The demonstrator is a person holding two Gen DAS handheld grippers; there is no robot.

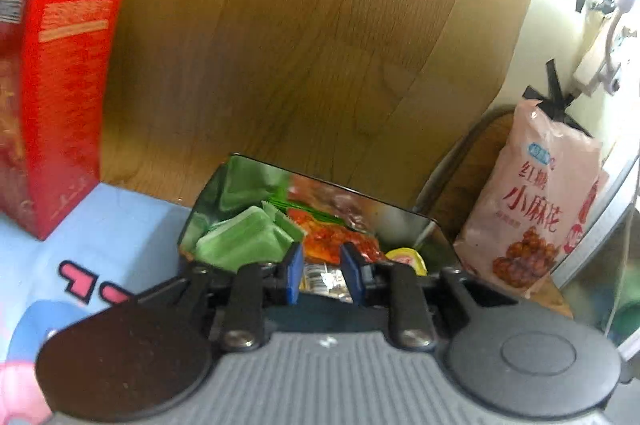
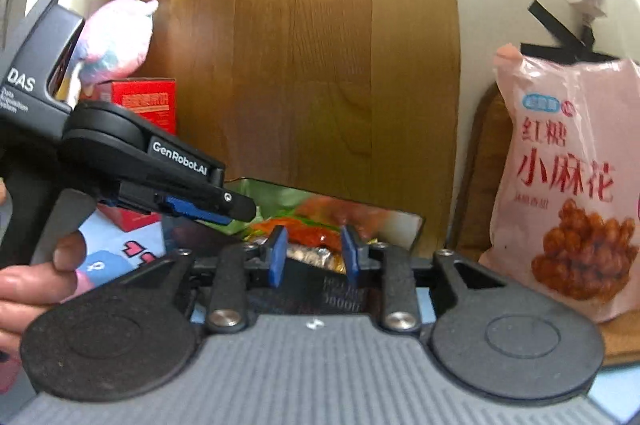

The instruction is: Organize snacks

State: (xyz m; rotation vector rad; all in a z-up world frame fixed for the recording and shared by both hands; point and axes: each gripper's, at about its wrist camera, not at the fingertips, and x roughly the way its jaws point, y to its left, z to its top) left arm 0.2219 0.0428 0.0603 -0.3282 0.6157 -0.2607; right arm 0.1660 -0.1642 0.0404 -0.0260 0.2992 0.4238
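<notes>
I see my left claw and right claw both parted, holding nothing, low in frame over the shiny snack tray at centre. Green packets fill its left; a pink bag stands at right.

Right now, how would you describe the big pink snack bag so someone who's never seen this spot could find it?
Start at the wooden panel against the back wall, then look to its right edge. There the pink snack bag stands upright, beside the shiny box of snack packets. It is the only tall pink bag, printed with large red Chinese characters and a picture of brown twisted snacks.
</notes>
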